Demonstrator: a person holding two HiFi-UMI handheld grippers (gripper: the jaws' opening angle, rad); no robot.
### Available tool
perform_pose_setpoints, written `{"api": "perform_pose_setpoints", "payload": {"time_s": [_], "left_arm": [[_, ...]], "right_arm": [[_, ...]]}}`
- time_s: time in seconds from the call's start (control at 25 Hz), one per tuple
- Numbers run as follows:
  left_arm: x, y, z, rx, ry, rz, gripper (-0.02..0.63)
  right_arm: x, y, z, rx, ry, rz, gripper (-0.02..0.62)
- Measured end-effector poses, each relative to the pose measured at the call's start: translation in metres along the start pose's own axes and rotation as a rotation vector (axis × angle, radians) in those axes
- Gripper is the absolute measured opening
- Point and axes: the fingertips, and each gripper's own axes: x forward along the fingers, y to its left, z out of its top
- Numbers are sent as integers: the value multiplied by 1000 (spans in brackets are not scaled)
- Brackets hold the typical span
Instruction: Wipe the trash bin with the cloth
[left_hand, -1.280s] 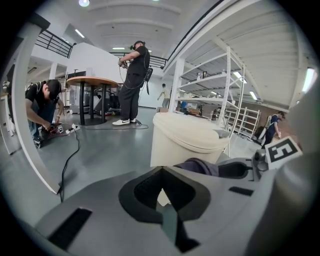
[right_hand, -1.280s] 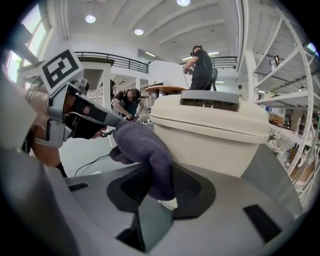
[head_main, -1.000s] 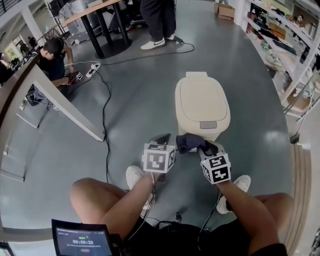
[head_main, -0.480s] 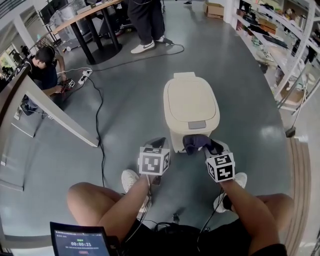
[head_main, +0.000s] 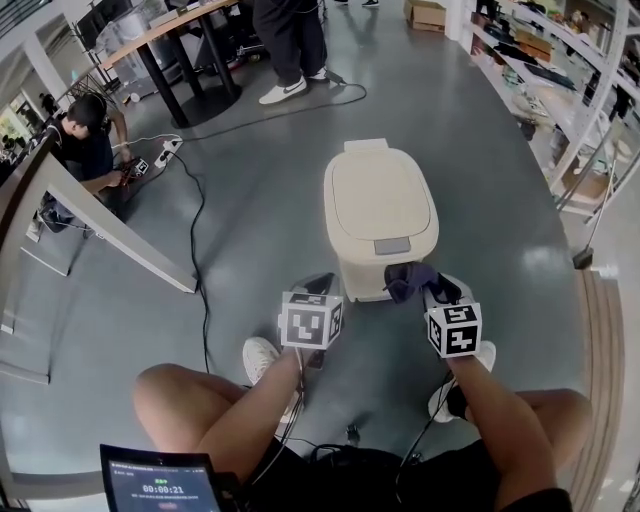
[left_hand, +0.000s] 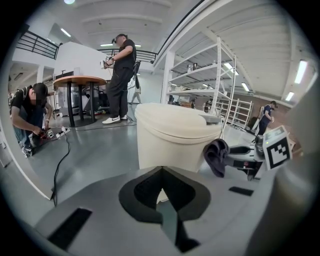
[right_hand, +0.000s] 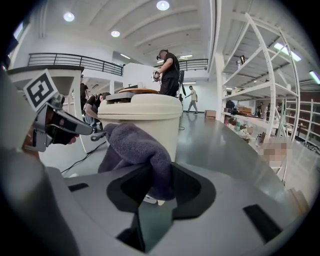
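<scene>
A cream trash bin (head_main: 378, 215) with a closed lid stands on the grey floor ahead of me; it also fills the middle of the left gripper view (left_hand: 172, 137) and right gripper view (right_hand: 145, 122). My right gripper (head_main: 425, 288) is shut on a dark purple cloth (head_main: 408, 277), bunched and hanging from the jaws (right_hand: 137, 150), close to the bin's near right corner. My left gripper (head_main: 320, 287) is shut and holds nothing, just left of the bin's front. The cloth (left_hand: 218, 156) shows at the right of the left gripper view.
A black cable (head_main: 205, 240) runs across the floor at the left. A slanted white board (head_main: 100, 225) and a crouching person (head_main: 85, 140) are far left. Another person stands by a round table (head_main: 190, 40) behind. White shelving (head_main: 570, 90) lines the right.
The right gripper with the cloth has shifted right, from the bin's front middle toward its near right corner. The view has tilted so the bin sits slightly farther up. The left gripper has hardly moved.
</scene>
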Motion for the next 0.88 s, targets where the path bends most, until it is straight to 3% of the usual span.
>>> {"api": "perform_pose_setpoints", "payload": {"time_s": [0.16,0.24,0.32,0.4,0.44,0.6,0.76,0.88], "left_arm": [[8,-3,-4,4,13,-6,-2],[13,-4,-9,-99,12,-27,-1],[22,-6,-19,-257,6,-56,-2],[30,-3,-28,-317,-6,-41,-2],[32,1,-29,-286,-15,-15,-2],[34,6,-29,-24,-48,46,-2],[31,16,-36,77,-39,87,-2],[32,18,-40,83,-52,61,-2]], "right_arm": [[-7,-15,-6,-14,4,-23,115],[-12,-20,-12,-64,17,-39,115],[-13,-15,-17,-124,29,-36,115],[-10,-3,-20,-167,32,-12,115],[-7,6,-21,-179,32,5,115],[4,39,-31,-167,40,74,115],[20,69,-39,-99,44,117,115],[35,96,-37,-26,41,144,115]]}}
